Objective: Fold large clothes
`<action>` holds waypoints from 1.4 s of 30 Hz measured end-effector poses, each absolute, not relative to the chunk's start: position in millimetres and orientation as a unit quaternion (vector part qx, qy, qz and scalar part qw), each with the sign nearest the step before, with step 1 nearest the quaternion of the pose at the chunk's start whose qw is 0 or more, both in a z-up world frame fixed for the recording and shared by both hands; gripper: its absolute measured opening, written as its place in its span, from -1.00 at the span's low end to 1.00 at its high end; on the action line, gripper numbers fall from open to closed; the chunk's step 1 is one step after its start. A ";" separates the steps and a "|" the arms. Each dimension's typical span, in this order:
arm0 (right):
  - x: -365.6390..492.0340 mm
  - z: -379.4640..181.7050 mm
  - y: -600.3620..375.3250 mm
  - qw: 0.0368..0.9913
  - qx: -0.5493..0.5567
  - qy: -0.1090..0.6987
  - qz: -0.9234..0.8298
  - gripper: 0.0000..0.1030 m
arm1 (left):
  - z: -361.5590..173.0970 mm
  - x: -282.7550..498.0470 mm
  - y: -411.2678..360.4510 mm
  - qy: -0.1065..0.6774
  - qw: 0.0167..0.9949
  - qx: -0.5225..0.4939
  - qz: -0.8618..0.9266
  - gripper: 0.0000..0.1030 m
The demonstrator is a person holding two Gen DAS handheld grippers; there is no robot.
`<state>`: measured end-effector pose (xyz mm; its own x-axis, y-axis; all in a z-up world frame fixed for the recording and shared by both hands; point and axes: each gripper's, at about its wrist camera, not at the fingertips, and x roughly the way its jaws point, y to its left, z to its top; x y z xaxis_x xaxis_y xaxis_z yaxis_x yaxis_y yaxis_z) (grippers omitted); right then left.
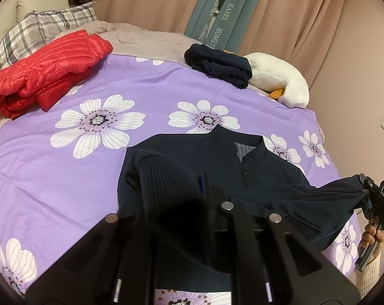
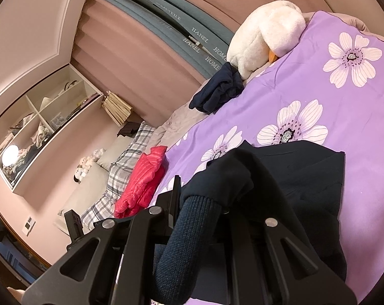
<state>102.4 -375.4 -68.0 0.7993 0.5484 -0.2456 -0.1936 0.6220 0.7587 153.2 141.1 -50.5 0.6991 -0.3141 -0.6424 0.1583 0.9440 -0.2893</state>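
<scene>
The dark blue zip jacket (image 1: 217, 167) is spread on the purple flower blanket (image 1: 141, 84); one ribbed cuff is pinched tight by the left gripper (image 1: 204, 193), the other by the right gripper (image 1: 369, 193); the sleeves are probably being folded in; next, both cuffs should be laid across the jacket's chest.

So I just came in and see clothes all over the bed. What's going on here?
A person is folding a dark navy zip-neck jacket spread on the purple floral bedspread. The left gripper is shut on one ribbed cuff, the right gripper on the other sleeve end, lifted off the bed. A folded red puffer jacket and a folded dark garment already lie further back, beside a white plush toy.
</scene>
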 end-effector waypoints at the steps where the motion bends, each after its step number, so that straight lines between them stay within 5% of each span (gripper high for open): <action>1: 103.8 -68.8 -375.5 0.869 0.379 0.235 0.213 -0.77 | -52.3 155.3 140.8 0.368 0.915 -0.106 -0.128 -0.78; 42: 239.3 -127.2 -382.8 0.871 0.357 0.309 0.137 -0.77 | -119.4 318.4 98.9 0.432 0.897 -0.057 -0.070 -0.76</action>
<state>239.3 -382.8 -127.2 0.7717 0.4588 -0.4405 -0.0172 0.7075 0.7065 318.4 98.9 -119.4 0.6163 -0.1746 -0.7679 0.0765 0.9838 -0.1623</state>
